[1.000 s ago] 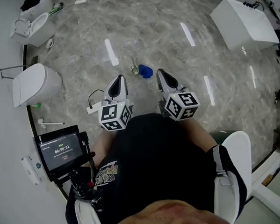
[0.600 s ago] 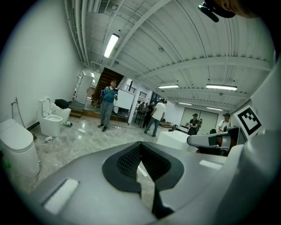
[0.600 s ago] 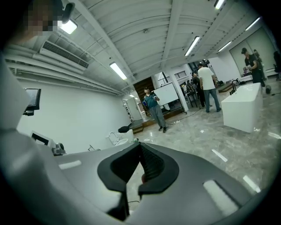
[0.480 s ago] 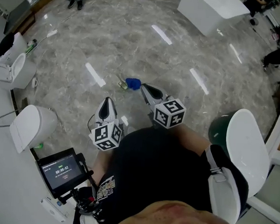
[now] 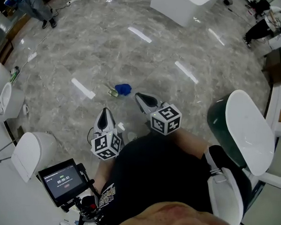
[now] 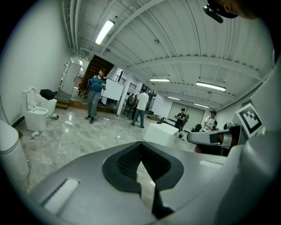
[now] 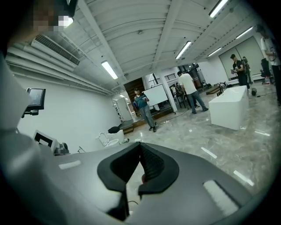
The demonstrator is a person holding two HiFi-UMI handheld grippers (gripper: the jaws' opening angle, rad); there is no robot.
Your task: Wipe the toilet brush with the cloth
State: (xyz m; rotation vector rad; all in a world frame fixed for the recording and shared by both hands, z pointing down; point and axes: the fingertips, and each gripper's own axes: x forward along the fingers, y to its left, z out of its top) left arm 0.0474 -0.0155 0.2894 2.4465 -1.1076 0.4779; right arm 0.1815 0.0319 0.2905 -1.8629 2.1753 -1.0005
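The object (image 5: 113, 92) beside the cloth (image 5: 123, 89) — too small (head view) to identify.

I see a glossy grey marble-patterned floor (image 5: 148, 58) mirroring the ceiling lights, a soft crumpled blue cloth (image 5: 123, 89) lying on it, a smooth shiny white toilet (image 5: 28, 153), and my left gripper (image 6: 140, 147) in matt grey plastic with black ribbed pads (image 6: 129, 160).

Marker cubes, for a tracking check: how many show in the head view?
2: one marker cube on the left tool, the other on the right tool. None looks hidden.
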